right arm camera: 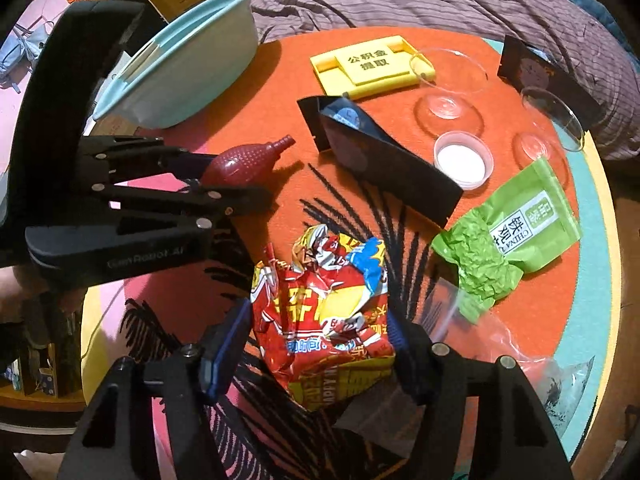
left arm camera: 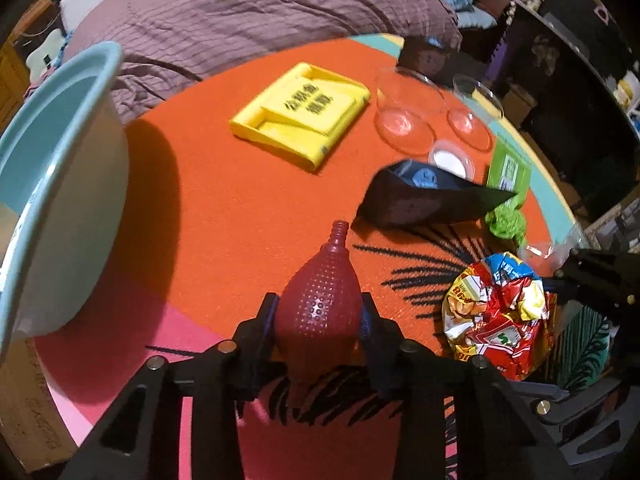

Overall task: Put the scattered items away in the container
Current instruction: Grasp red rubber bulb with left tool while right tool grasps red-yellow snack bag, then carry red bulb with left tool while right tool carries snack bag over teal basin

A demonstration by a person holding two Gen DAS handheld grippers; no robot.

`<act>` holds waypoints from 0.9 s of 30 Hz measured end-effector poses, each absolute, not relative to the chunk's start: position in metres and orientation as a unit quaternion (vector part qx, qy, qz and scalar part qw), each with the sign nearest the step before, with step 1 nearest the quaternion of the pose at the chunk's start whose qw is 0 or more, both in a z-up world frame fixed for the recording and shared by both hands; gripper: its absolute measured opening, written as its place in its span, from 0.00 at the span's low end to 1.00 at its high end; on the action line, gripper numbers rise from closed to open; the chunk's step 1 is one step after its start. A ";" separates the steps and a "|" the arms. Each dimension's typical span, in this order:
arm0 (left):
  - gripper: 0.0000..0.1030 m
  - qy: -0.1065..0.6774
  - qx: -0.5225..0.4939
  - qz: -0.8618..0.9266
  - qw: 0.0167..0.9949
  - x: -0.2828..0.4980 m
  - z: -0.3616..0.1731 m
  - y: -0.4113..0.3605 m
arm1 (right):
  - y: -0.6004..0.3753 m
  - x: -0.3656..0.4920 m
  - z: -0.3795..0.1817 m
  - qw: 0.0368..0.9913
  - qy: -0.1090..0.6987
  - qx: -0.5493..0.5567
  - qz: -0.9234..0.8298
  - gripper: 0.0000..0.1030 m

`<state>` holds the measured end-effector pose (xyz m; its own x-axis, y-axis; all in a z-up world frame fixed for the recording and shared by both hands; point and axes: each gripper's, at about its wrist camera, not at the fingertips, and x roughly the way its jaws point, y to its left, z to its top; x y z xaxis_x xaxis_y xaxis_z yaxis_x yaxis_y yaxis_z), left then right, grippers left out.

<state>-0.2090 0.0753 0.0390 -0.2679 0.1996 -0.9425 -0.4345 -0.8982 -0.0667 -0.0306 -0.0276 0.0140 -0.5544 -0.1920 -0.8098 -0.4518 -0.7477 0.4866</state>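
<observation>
The round table with the orange cloth [right arm camera: 280,92] carries all the scattered items, so both hands can reach them from the near edge. At its far left side stands the light blue basin [left arm camera: 52,184], the container of the task. It is tilted, with its rim up and its opening turned toward the table, which I think makes dropping things in easier.

The left gripper [left arm camera: 318,312] pinches the dark red rubber bulb [left arm camera: 320,300] on its wide dotted belly, with the nozzle pointing forward. The belly is the widest part and its raised dots probably give the pads grip. The bulb appears slightly lifted from the cloth, and the basin is near on the left, so this item seems ready to go in.

The right gripper [right arm camera: 320,320] has its fingers on both sides of the crumpled red snack bag [right arm camera: 324,312]. Whether they already press the bag or only stand beside it, I cannot tell.

Other items wait further away: a black pouch [right arm camera: 380,160], a yellow plastic sign holder [right arm camera: 368,66], a green tea packet [right arm camera: 516,232], clear glass bowls [right arm camera: 448,92], and a small lidded plastic cup [right arm camera: 464,158]. They lie well apart from each other, so each can be taken without disturbing the next.
</observation>
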 end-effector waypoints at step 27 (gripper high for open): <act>0.41 -0.008 -0.484 0.875 0.031 -0.230 0.167 -0.093 | -0.019 -0.135 0.140 0.081 0.332 -0.375 0.862 0.67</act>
